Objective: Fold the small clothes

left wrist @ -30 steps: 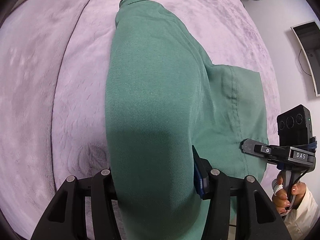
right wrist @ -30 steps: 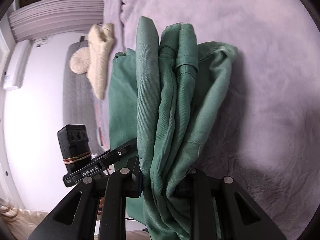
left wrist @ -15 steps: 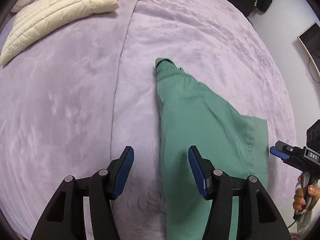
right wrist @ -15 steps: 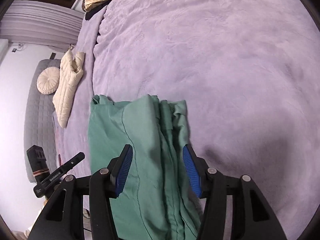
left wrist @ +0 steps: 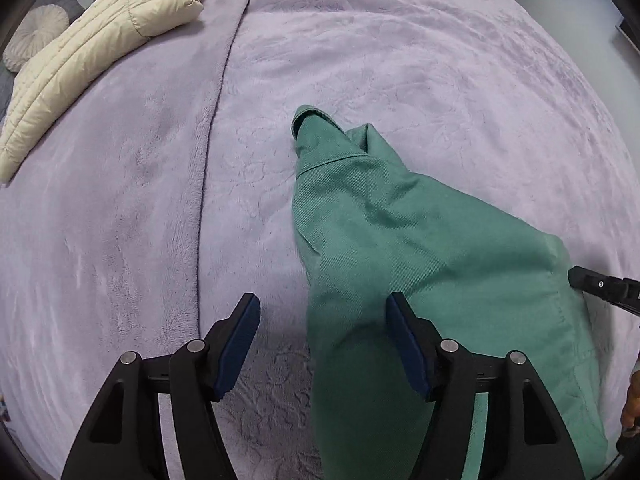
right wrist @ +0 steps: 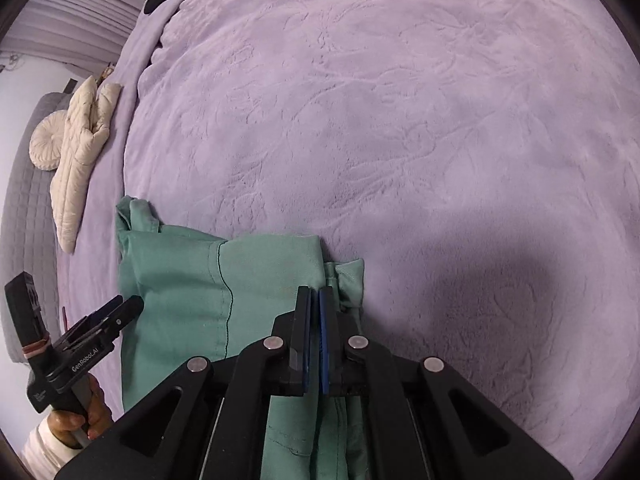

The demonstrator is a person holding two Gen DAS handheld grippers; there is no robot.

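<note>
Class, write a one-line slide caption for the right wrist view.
Right gripper, fingers shut, above green garment lying on lilac blanket.

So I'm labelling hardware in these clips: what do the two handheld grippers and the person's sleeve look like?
Both the left gripper and the right gripper have black angular fingers, blue pads and silver pivot screws. The left one bears white lettering and a band around its camera block. The sleeve is off-white.

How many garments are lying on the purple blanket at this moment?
2: a green twill garment bunched beneath the grippers, and a cream quilted puffer jacket near the far edge. Others may lie outside view.
</note>
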